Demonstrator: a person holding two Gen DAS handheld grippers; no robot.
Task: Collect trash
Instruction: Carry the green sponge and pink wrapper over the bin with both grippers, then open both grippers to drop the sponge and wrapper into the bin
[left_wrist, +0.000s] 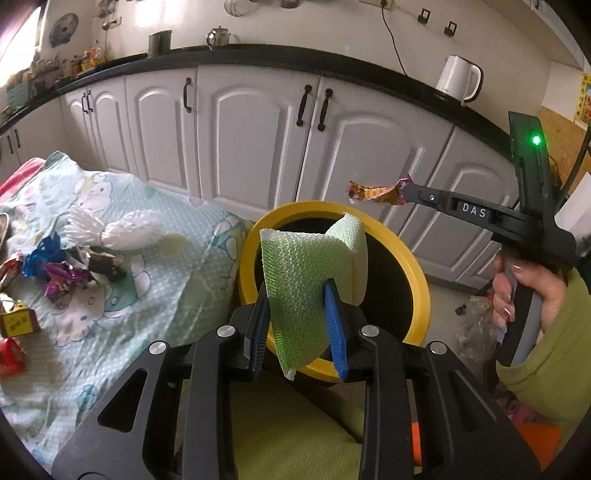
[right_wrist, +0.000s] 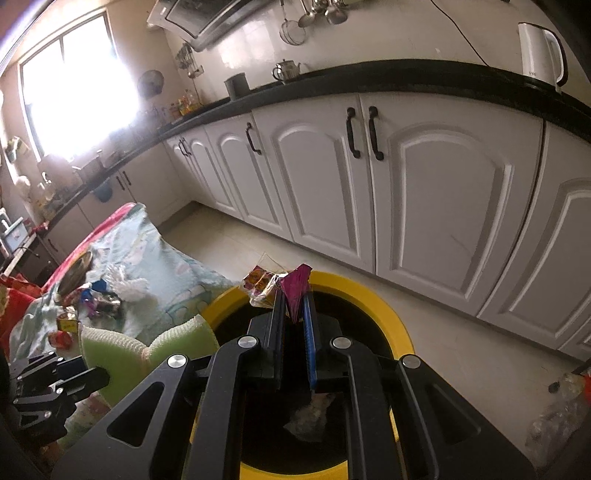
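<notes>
Green sponge (left_wrist: 314, 280) folded, pinched between the blue pads of the left gripper (left_wrist: 299, 325), jaws narrowed onto it; held upright over the near rim of the yellow-rimmed bin (left_wrist: 413, 273). Crumpled snack wrapper (right_wrist: 273, 290) clamped in the right gripper (right_wrist: 293, 325), jaws almost fully closed on its magenta end, hanging above the far rim of the same bin. Pale crumpled scrap (right_wrist: 310, 417) lying at the bin bottom. Remaining trash (left_wrist: 62, 269), foil wrappers in blue and purple plus white plastic forks (left_wrist: 110, 229), heaped toward the left edge of the cloth-covered table (left_wrist: 177, 266), just beside the bin. White cabinets (left_wrist: 255, 136) behind, white kettle (left_wrist: 460, 77) near the right end of the counter (left_wrist: 258, 55).
</notes>
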